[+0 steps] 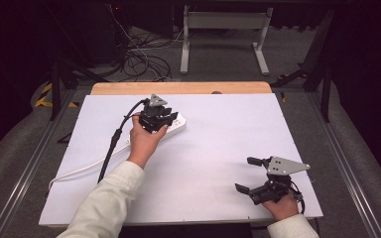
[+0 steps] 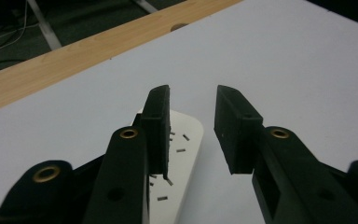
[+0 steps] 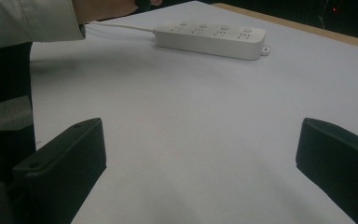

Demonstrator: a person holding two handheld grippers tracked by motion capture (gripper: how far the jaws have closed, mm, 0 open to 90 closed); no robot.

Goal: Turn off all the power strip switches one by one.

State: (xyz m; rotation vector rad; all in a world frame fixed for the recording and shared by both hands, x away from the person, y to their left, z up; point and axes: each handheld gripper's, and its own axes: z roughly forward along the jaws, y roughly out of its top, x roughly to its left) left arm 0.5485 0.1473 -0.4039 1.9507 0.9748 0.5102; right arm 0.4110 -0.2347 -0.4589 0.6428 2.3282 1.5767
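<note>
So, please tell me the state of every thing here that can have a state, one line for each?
Left gripper: open, jaws apart, held over the power strip, not clamped on it.
Right gripper: wide open, nothing between its jaws, near the table's front edge.
Power strip: lying flat on the white table, sockets free of plugs, its white cord trailing towards the left edge.

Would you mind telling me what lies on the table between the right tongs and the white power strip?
Nothing: in the right gripper view, bare white tabletop runs from the open right tongs to the power strip.
</note>
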